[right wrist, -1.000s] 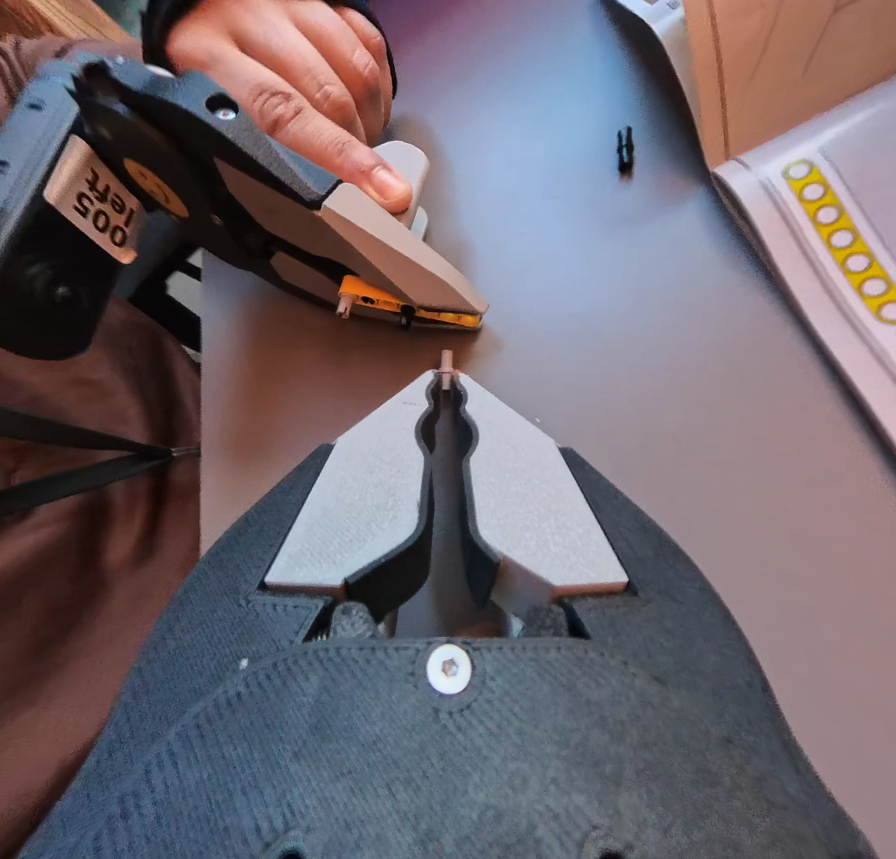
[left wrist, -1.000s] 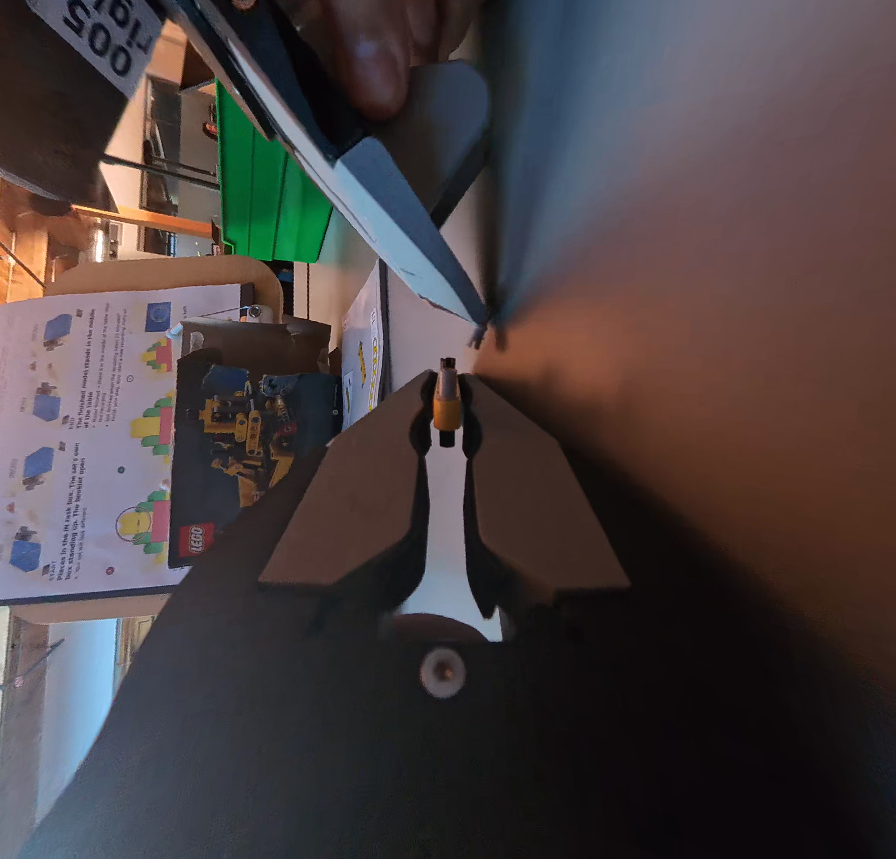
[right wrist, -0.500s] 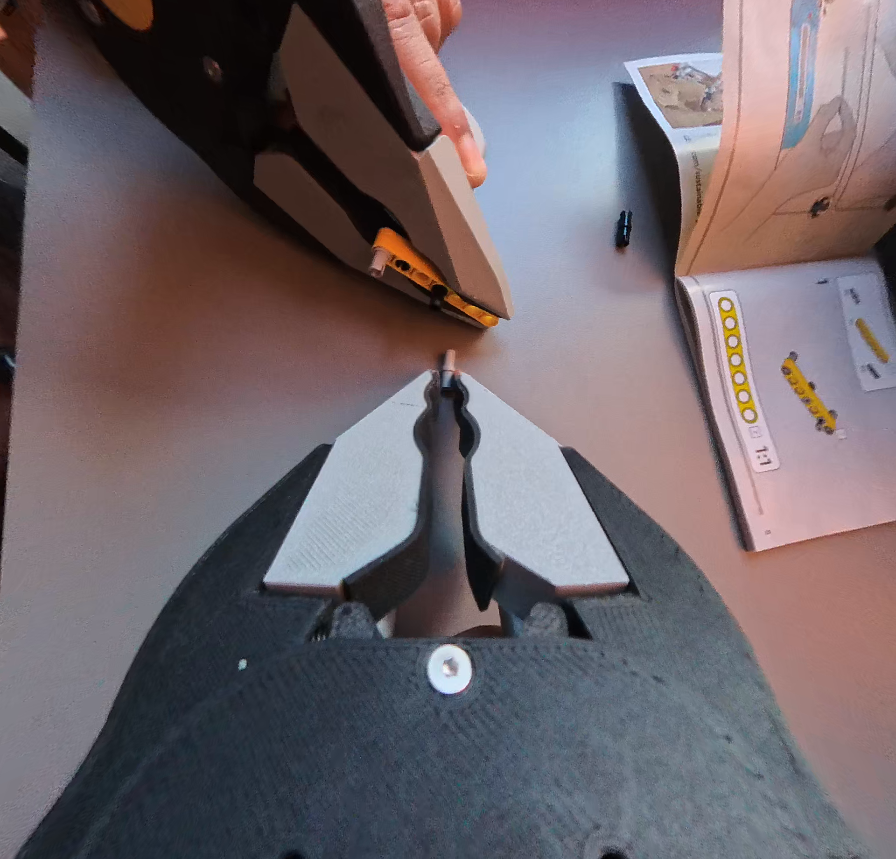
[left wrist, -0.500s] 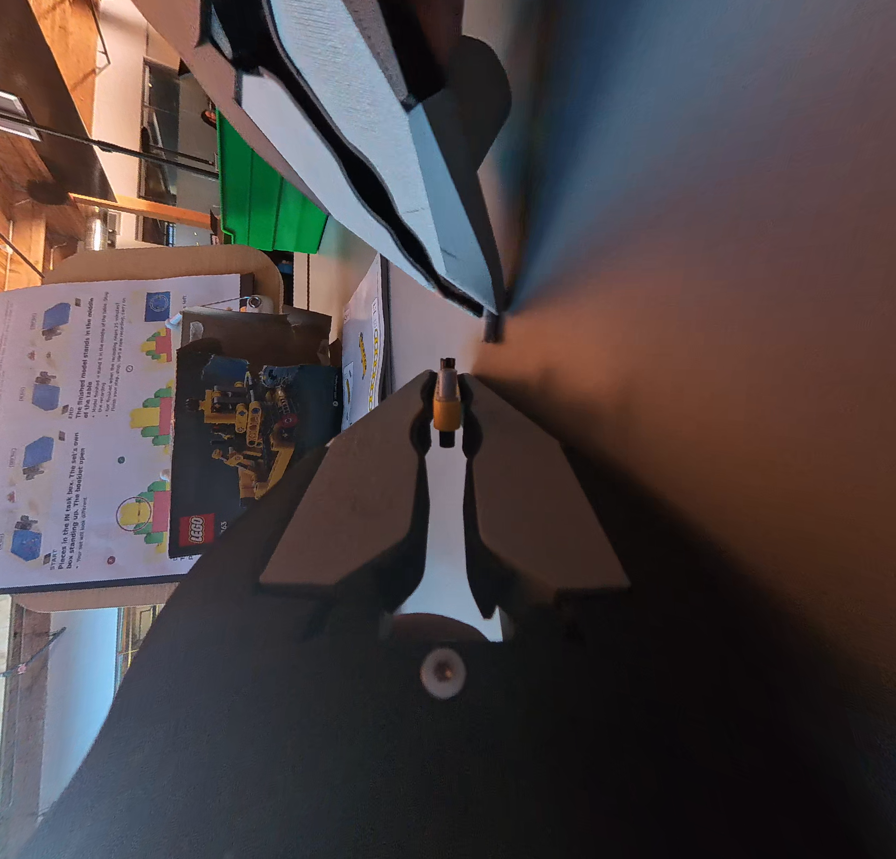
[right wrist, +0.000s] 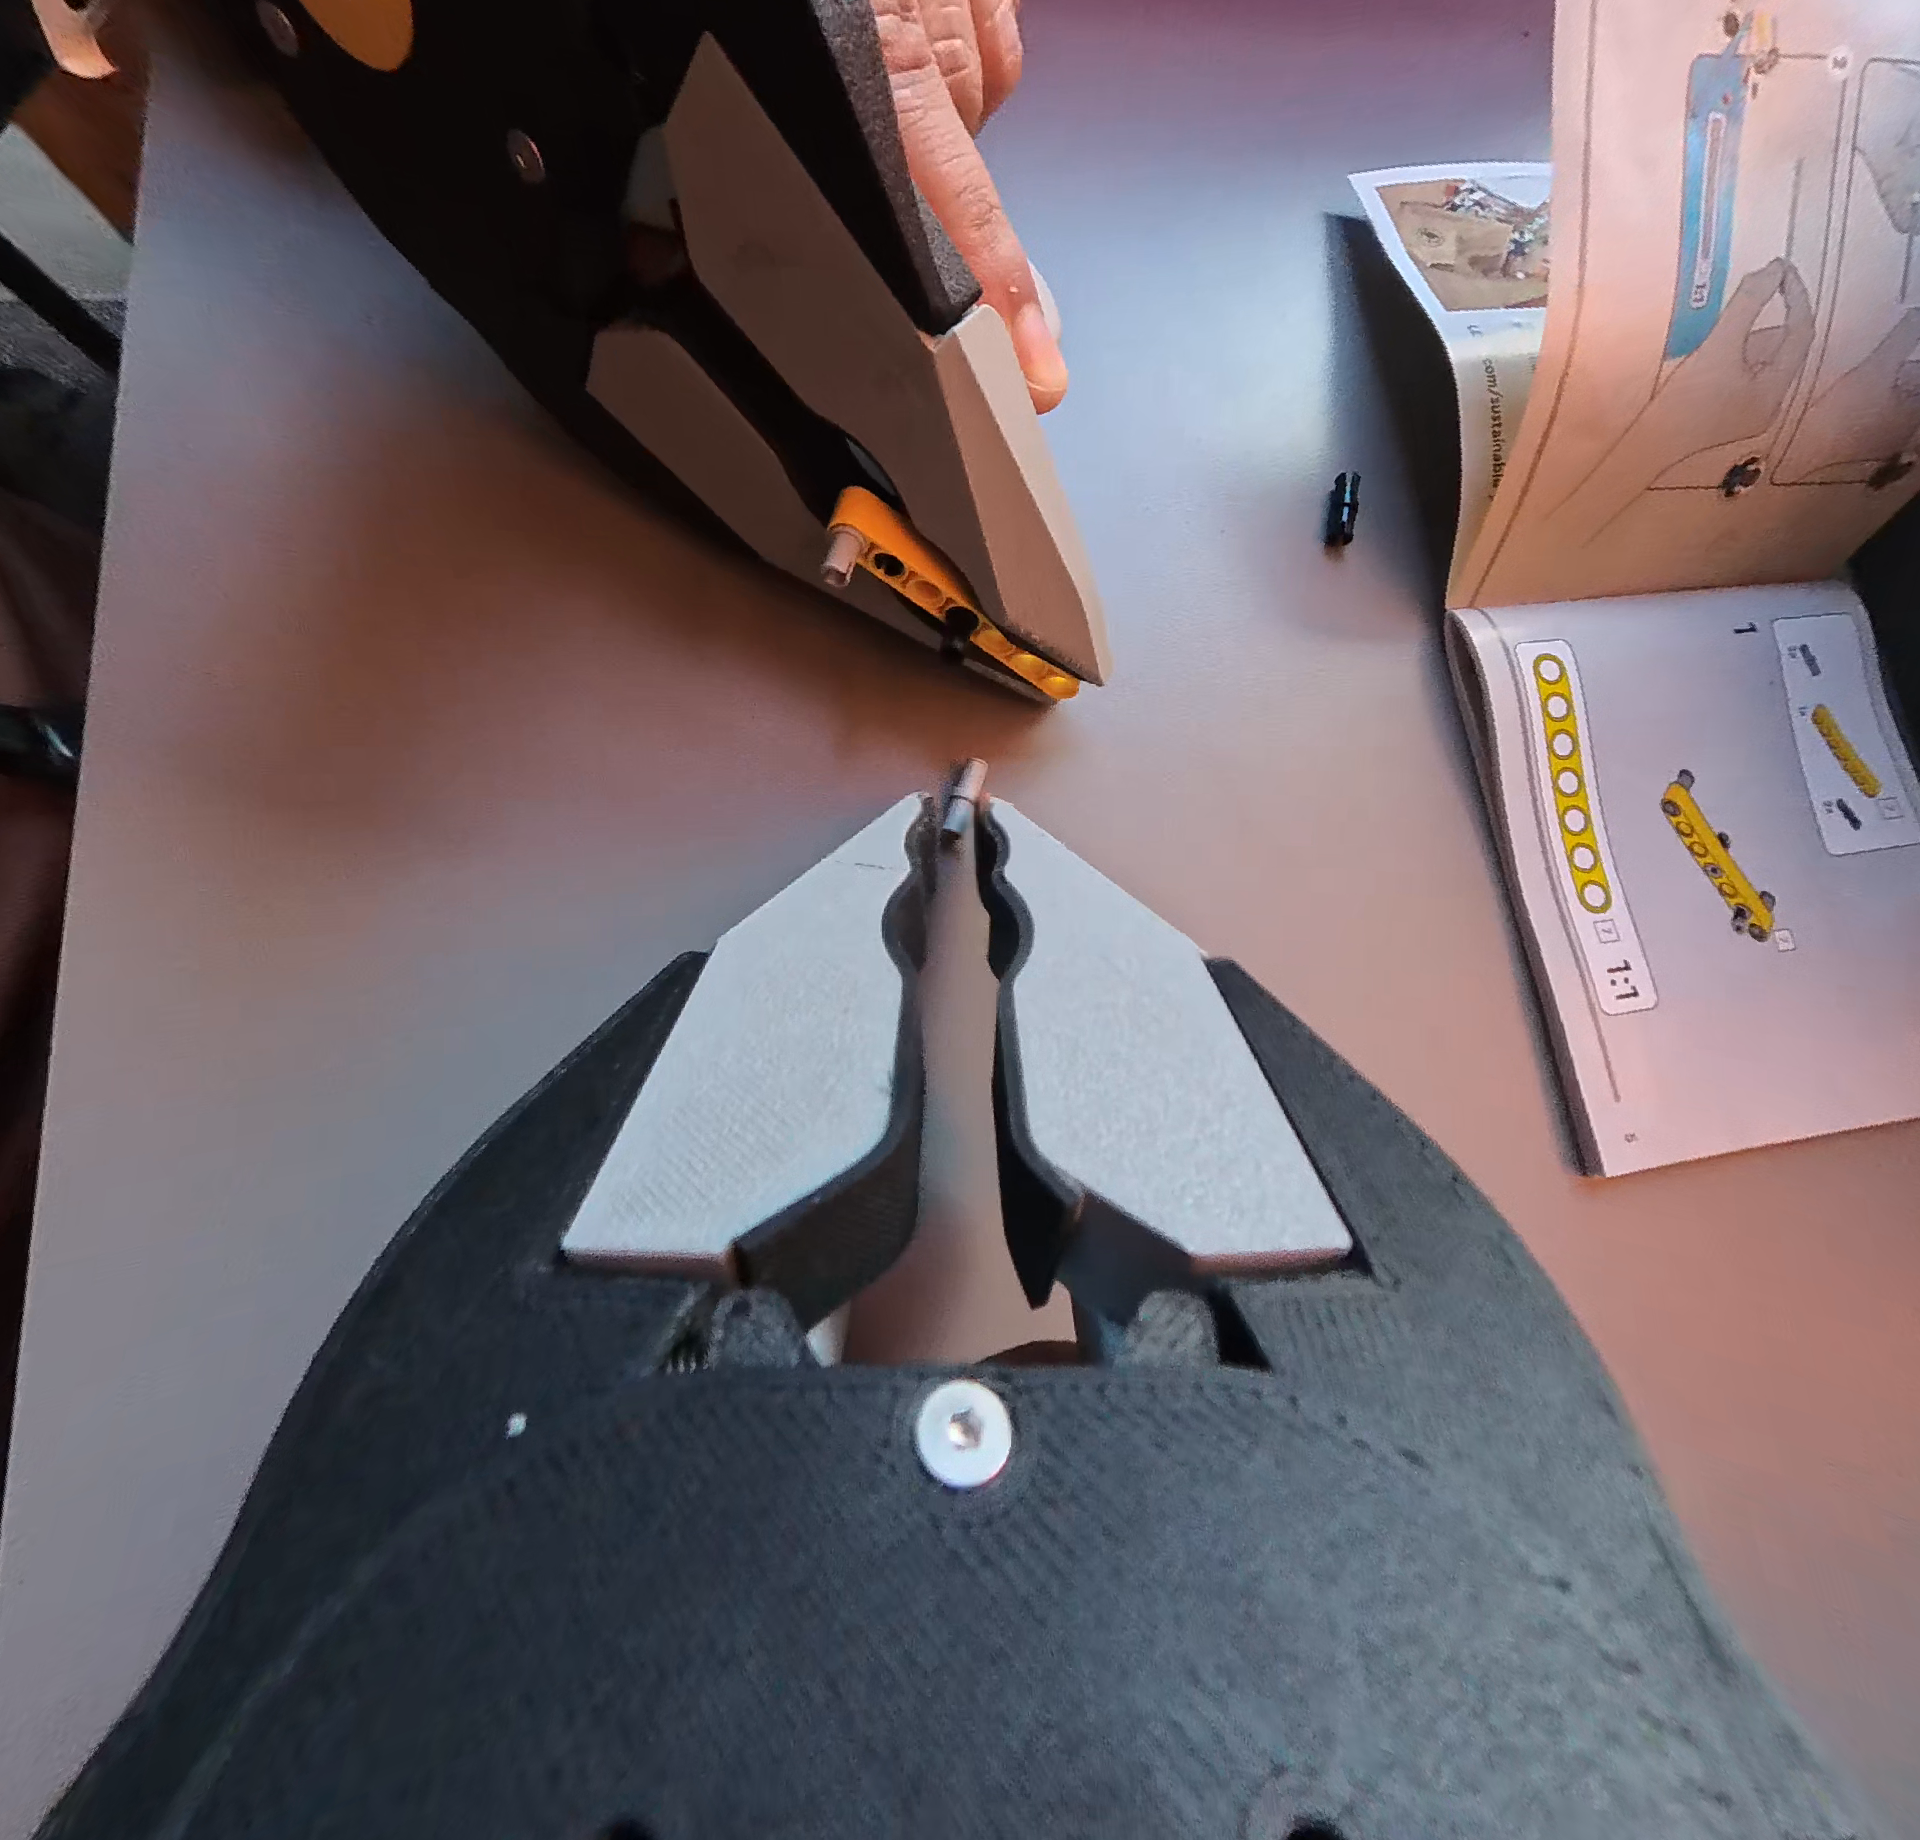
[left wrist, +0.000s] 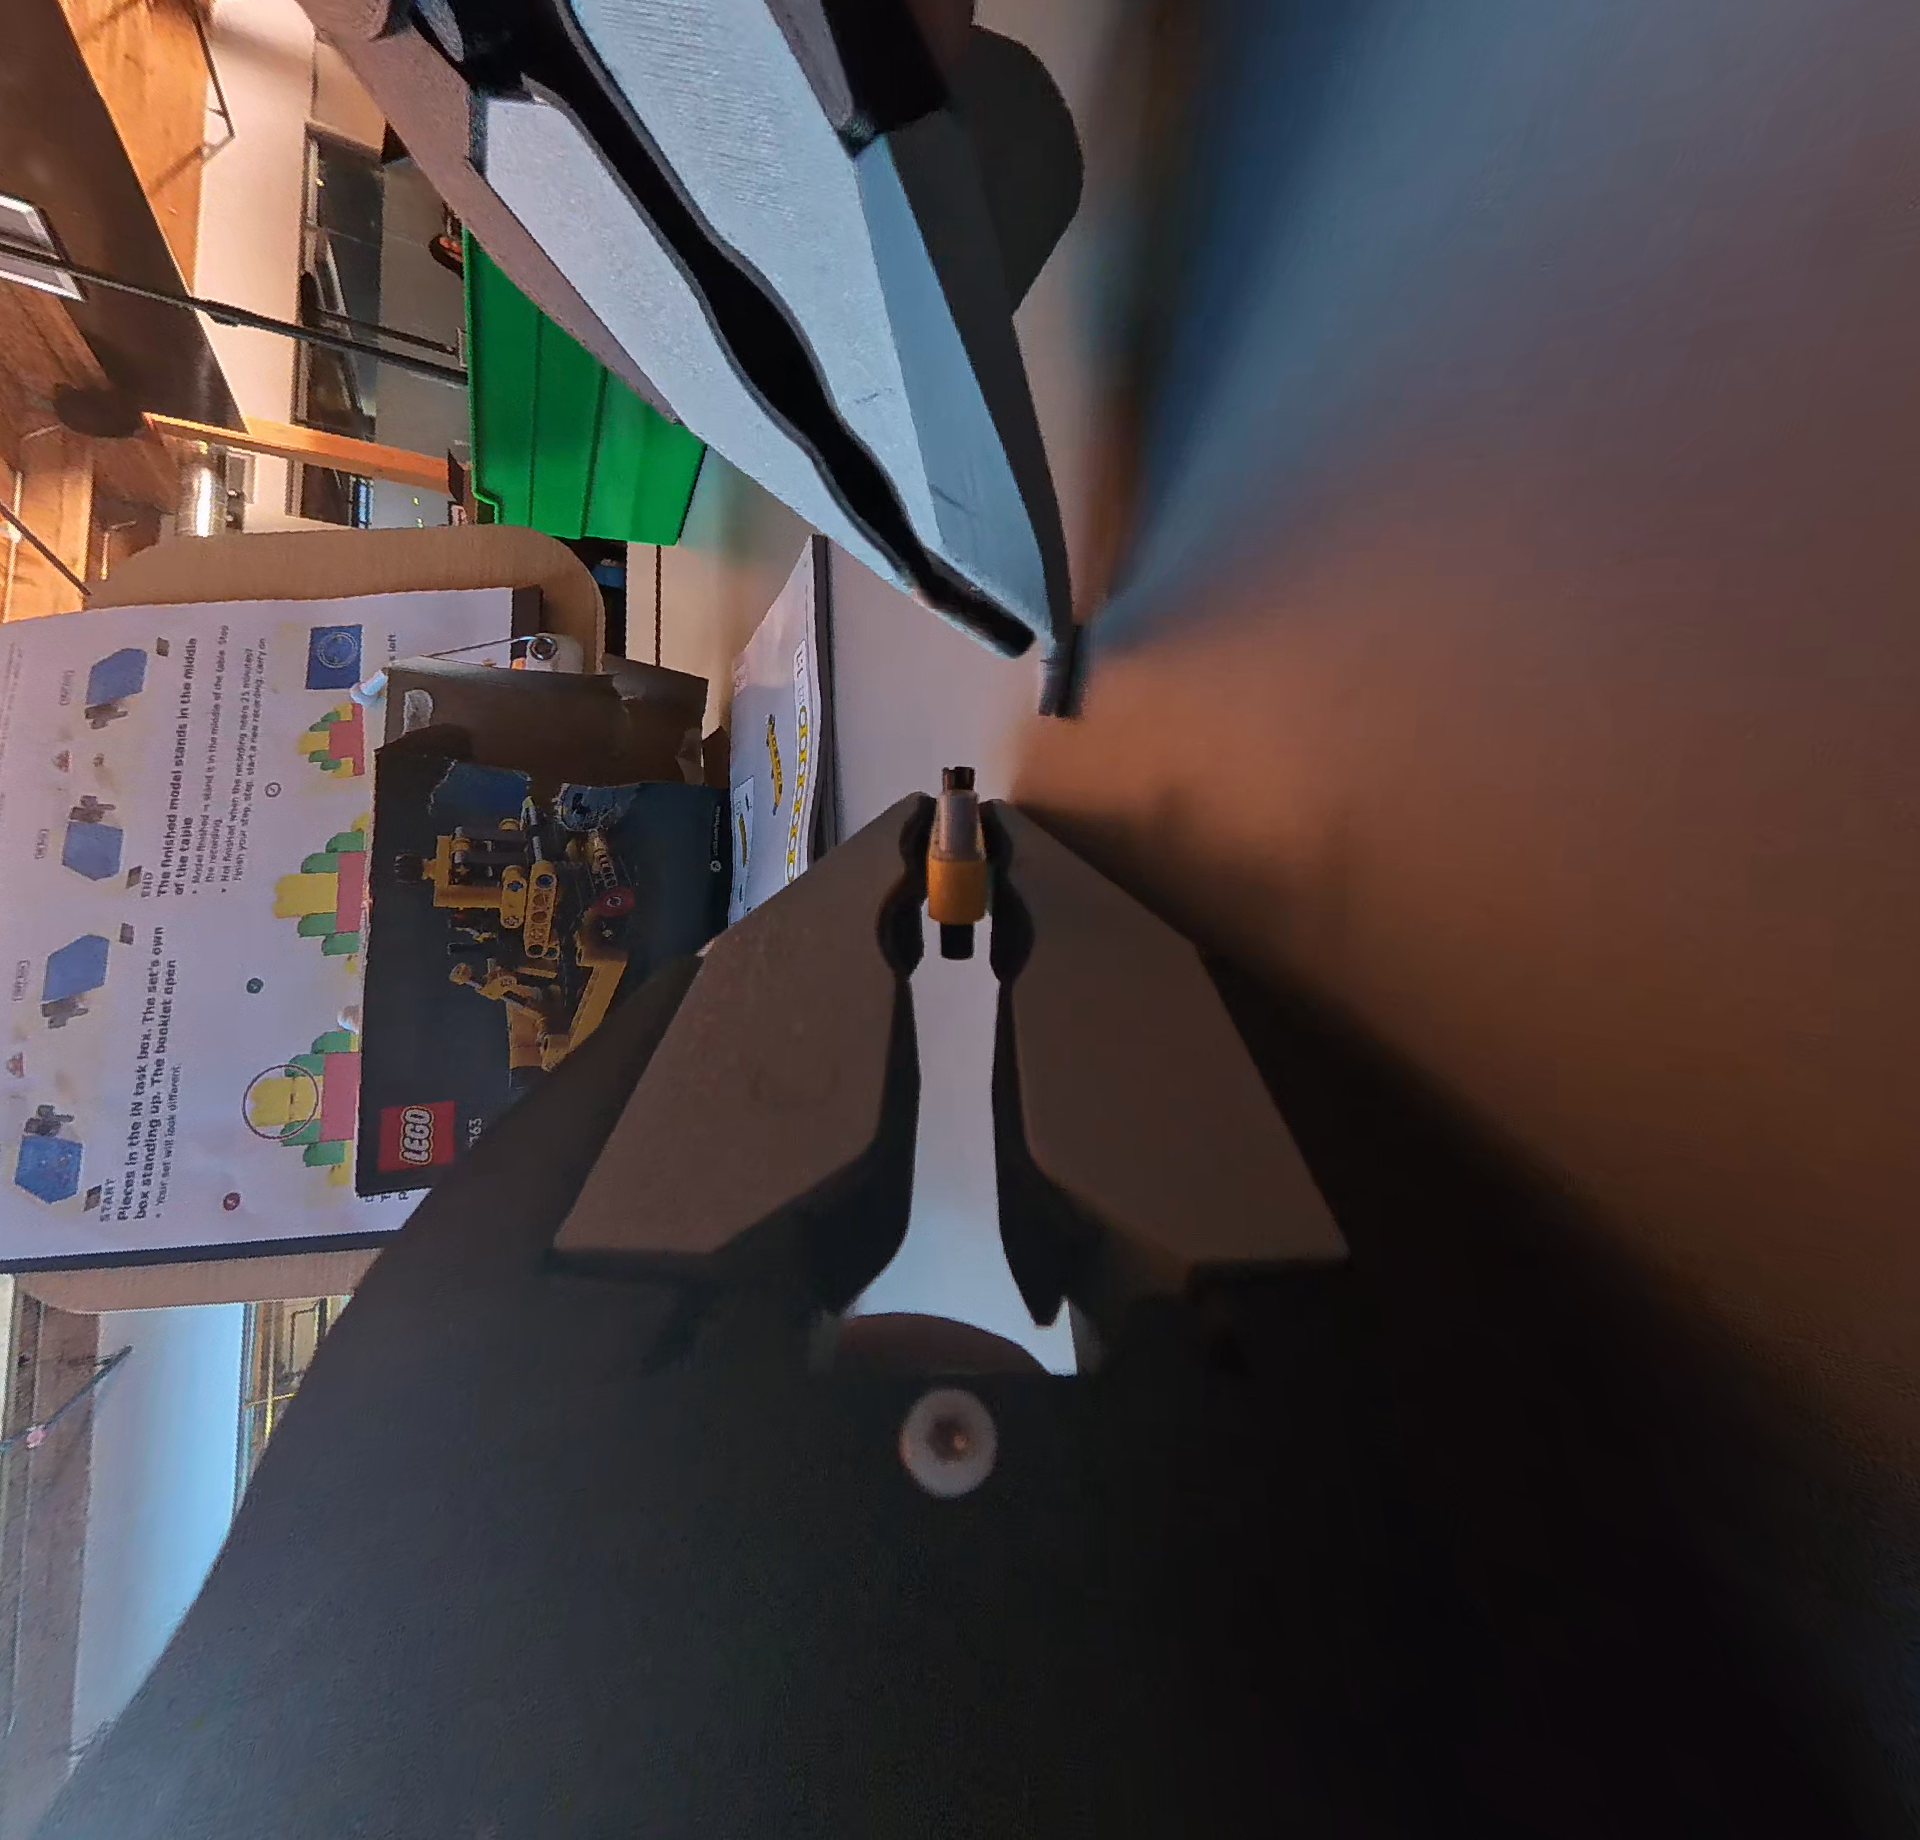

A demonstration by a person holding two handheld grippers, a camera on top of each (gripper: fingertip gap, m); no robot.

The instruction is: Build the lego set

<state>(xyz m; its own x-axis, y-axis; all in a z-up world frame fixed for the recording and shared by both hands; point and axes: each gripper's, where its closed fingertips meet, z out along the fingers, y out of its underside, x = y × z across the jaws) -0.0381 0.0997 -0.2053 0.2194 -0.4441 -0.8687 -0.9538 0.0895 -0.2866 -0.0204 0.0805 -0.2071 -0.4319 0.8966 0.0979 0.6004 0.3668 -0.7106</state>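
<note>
Left claw (right wrist: 1039, 673) is clamping a yellow beam (right wrist: 951, 611) flat between its fingers, holes facing sideways so pins can go in from the open side. A grey pin (right wrist: 844, 556) and a black pin (right wrist: 954, 637) are already sitting in the beam. A hand (right wrist: 961, 117) is gripping the left claw's body, with a finger lying along the top finger plate, probably steadying it. In the left wrist view the same beam is showing end-on at the tips (left wrist: 956, 876), so the beam is lying along the claw axis.

Right claw (right wrist: 961, 803) is pinching a small grey pin (right wrist: 964, 798) at its very tips, pin sticking out forward and aimed toward the beam's far end. The gap between them is small, not touching. Judging by this, the step in hand is pushing this pin into a free hole; alignment is looking fiddly since the pin is slightly tilted.

Further right, a loose black pin (right wrist: 1342, 507) is lying on the counter (right wrist: 416, 751), likely waiting as the next part. The instruction booklet (right wrist: 1683, 855) is lying open beside it, showing the beam-with-pins step, placed for reference.
</note>
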